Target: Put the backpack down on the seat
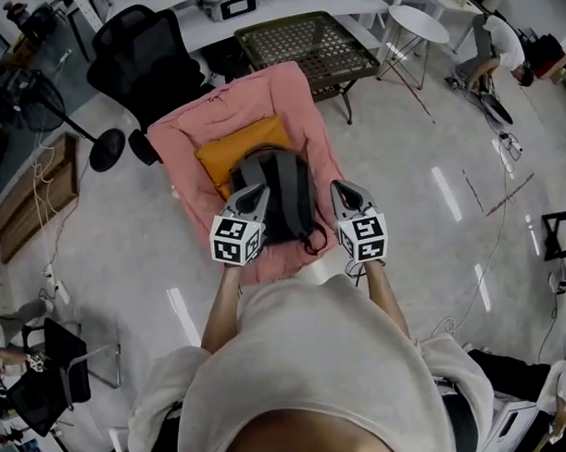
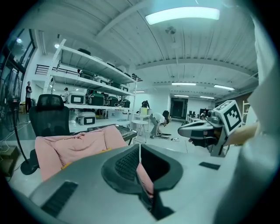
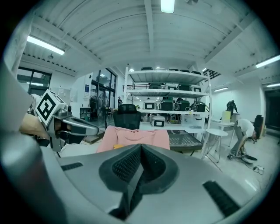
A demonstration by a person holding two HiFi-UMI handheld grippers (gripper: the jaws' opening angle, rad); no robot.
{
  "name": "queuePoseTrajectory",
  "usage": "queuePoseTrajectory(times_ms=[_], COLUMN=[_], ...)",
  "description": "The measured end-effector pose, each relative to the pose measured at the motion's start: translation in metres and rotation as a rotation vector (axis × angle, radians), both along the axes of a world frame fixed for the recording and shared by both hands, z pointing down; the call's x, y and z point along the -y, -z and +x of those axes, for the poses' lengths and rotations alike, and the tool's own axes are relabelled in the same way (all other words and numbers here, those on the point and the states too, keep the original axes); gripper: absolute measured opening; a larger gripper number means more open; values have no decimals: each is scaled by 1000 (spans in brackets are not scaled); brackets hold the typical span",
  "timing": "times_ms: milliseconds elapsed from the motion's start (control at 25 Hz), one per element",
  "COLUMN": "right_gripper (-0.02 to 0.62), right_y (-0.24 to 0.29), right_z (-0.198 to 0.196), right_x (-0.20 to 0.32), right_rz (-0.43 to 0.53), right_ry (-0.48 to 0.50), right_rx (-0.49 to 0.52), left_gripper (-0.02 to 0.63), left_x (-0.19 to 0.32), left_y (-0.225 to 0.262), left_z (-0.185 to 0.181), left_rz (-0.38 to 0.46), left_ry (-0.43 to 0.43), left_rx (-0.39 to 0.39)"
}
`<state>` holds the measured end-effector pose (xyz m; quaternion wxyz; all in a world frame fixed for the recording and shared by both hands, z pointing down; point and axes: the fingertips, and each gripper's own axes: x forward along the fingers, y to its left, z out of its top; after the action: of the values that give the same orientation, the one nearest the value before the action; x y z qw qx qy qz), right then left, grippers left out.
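While holding left gripper (image 1: 255, 192) and right gripper (image 1: 340, 189) pinched empty beside the dark grey fabric backpack (image 1: 284, 197) on the pink-draped seat (image 1: 183, 145), looks placed; needs only withdrawing.

The backpack (image 1: 280, 195) is dark grey with a paler grey band running down its middle. It lies flat on the front half of the seat (image 1: 226, 120), lengthwise from the back edge toward the front edge. Its far end overlaps the near edge of an orange cushion (image 1: 236, 150). Its near end reaches the seat's front edge, where a black strap curls out at the right corner. The seat is covered in rumpled pink cloth.
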<state>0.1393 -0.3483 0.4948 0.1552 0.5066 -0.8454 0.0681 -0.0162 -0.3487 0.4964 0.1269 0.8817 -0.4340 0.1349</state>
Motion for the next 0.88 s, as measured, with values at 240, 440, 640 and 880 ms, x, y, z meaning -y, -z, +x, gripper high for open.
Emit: queuePoseTrajectory(times_ms=[240, 440, 640, 880], right_gripper=[-3, -3, -3, -3], right_y=[-6, -6, -8, -9], right_z=[8, 9, 5, 4], right_x=[-8, -9, -10, -8], right_rz=[-4, -7, -14, -15], right_ry=[-7, -8, -6, -4], right_rx=[-10, -13, -13, -14], left_gripper=[11, 11, 11, 11], left_x=[-9, -11, -13, -11], left_y=[-5, -3, -4, -5], left_z=[4, 5, 2, 0], left_rz=[-13, -13, -20, -19], left_ry=[-10, -7, -2, 4], left_rx=[-14, -19, -20, -22])
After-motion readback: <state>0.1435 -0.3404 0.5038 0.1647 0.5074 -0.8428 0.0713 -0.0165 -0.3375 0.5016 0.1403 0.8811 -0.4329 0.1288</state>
